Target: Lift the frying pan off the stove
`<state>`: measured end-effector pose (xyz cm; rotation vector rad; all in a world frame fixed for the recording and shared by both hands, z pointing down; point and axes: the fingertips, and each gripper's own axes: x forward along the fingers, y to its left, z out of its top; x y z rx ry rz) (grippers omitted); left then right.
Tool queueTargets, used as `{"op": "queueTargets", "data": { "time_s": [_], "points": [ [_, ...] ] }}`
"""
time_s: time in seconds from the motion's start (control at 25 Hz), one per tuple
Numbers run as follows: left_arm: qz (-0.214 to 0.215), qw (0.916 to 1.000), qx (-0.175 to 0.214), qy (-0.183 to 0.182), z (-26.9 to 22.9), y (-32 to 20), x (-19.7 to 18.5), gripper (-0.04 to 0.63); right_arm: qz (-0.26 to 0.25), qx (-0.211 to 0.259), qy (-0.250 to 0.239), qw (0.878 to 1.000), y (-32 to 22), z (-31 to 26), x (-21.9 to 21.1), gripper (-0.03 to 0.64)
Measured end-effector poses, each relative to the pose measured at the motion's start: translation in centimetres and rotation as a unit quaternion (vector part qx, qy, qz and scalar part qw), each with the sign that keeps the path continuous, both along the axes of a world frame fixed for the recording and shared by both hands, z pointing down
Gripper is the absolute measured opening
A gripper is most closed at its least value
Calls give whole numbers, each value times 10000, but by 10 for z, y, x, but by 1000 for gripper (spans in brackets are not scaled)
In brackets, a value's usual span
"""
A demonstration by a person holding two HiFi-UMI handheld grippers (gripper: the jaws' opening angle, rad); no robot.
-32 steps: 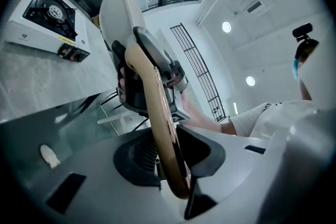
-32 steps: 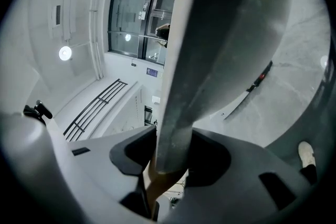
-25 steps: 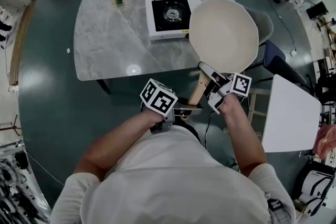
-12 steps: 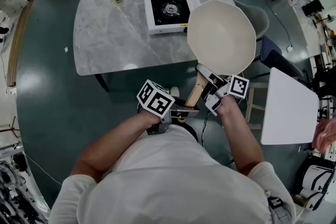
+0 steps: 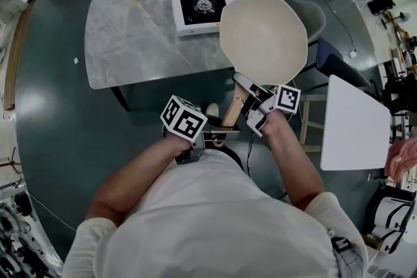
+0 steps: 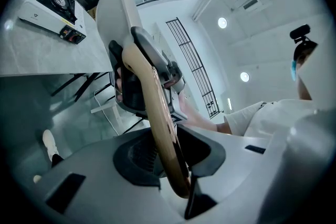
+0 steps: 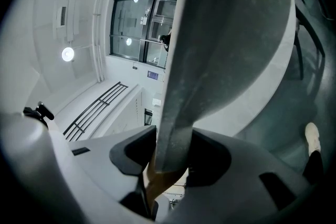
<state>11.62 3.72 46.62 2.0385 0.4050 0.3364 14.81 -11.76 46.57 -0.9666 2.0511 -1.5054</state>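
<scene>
Pan (image 5: 264, 39) shows a cream-white faceted bowl and tan wooden handle (image 5: 233, 112).

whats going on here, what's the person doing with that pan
A person holds a white frying pan up in the air by its handle, using both grippers. The left gripper clamps the wooden end, and the right gripper clamps the part nearer the bowl. The pan is already off the stove, which sits bare on the grey table.
</scene>
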Motion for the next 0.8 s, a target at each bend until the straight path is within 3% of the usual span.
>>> {"op": "queueTargets", "data": {
  "time_s": [0.8],
  "points": [
    [43, 10000, 24, 60, -1, 1, -1, 120, -40, -20, -29, 10000, 1, 2, -2, 172]
  ]
}}
